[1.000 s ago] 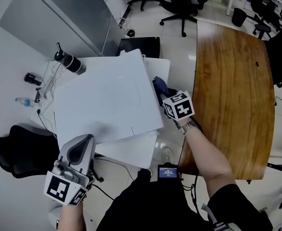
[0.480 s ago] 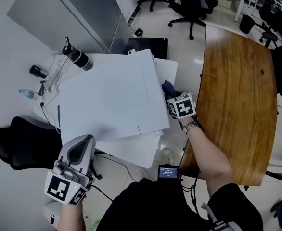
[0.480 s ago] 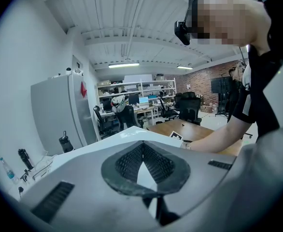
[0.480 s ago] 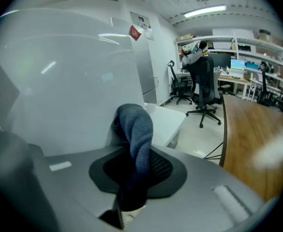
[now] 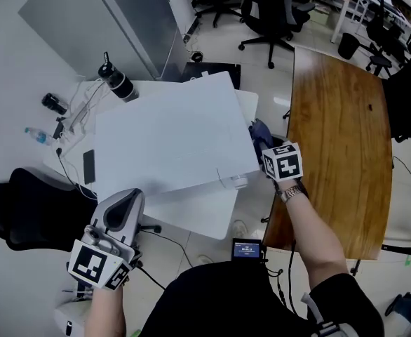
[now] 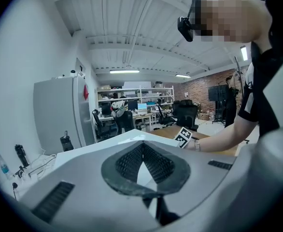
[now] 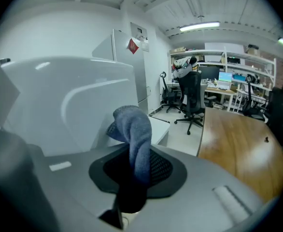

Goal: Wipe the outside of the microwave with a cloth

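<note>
Shifted: right hand-held gripper along microwave side | pinching cloth | left hand-held gripper pressed together

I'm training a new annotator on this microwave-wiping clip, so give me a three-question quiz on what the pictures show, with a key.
1. Which one holds the blue textured cloth?
A. the left gripper
B. the right gripper
C. neither
2. True or false: the left gripper's jaws are closed on the boxy white microwave.
3. In the head view, at which edge of the microwave is the cloth, left or right?

Key
1. B.
2. False: its jaws are together with nothing between them.
3. Right, the edge toward the brown wooden table.
</note>
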